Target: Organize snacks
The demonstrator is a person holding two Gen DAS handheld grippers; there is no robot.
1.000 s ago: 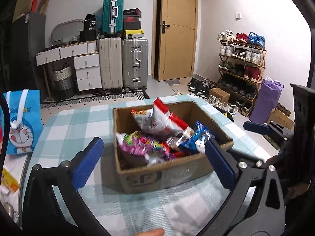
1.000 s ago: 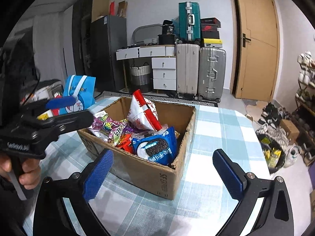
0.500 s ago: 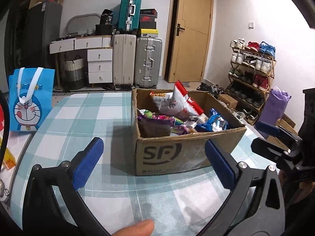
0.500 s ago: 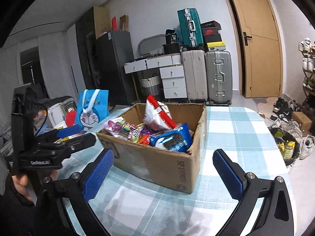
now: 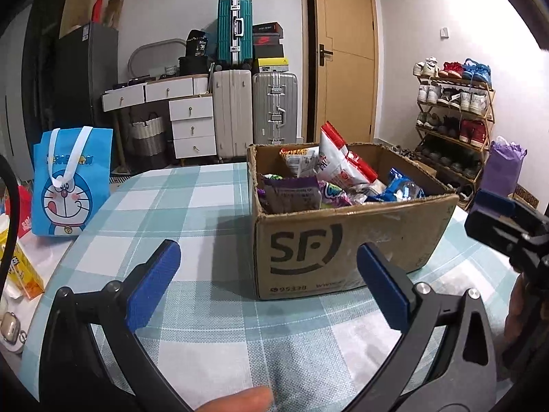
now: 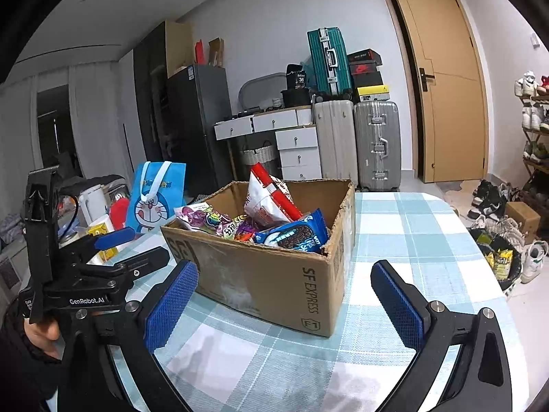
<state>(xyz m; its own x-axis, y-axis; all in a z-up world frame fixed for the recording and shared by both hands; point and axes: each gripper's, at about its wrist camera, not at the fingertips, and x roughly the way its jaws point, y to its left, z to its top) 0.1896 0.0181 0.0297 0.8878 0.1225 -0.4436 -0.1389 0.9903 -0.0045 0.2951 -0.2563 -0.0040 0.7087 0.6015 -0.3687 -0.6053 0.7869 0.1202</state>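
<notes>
A brown SF Express cardboard box (image 5: 343, 240) stands on the checked table and also shows in the right wrist view (image 6: 274, 274). It holds several snack packs: a red and white bag (image 5: 339, 164), a purple pack (image 5: 295, 195) and a blue Oreo pack (image 6: 295, 233). My left gripper (image 5: 267, 285) is open and empty, low in front of the box. My right gripper (image 6: 284, 295) is open and empty, near the box's right front corner. Each gripper shows at the edge of the other's view.
A blue Doraemon bag (image 5: 72, 185) stands at the table's left side, next to a yellow carton (image 5: 20, 271) and a white kettle (image 6: 92, 202). Suitcases (image 5: 254, 110), drawers, a door and a shoe rack (image 5: 453, 120) lie beyond the table.
Both grippers have dropped lower and pulled back from the box, so it now appears from the side instead of from above. Both stay open.
</notes>
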